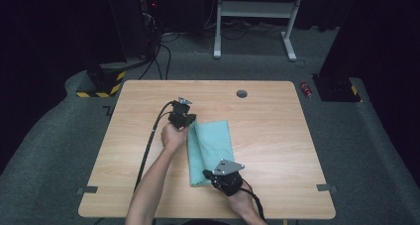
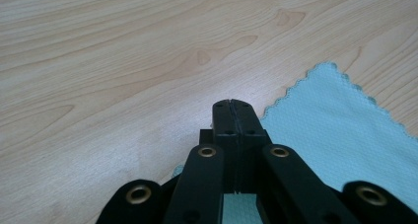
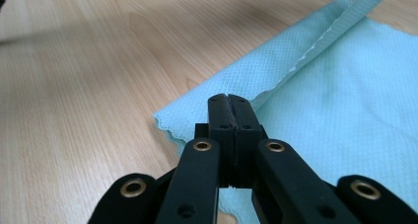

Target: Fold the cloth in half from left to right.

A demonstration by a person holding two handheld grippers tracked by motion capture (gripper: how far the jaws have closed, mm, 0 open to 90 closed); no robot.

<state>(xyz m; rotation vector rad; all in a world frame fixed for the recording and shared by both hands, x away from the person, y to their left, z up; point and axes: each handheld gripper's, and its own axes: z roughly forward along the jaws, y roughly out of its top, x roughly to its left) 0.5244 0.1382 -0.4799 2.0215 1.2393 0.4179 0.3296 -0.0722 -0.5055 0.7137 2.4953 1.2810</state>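
A: High view first — where is the cloth (image 1: 210,150) being worked?

B: It is lying near the middle of the table (image 1: 277,136), partly folded lengthwise. Its far corner is being pinched by the left tool (image 1: 190,122), its near corner by the right tool (image 1: 208,174).

A: How are the tools being held?

B: Both are being kept fully closed, with cloth edge (image 3: 315,49) apparently caught between the jaws.

A: What could be going wrong?

B: Thin fabric may be slipping out if the tools are being moved unevenly; then the fold would be dragged crooked or bunched.
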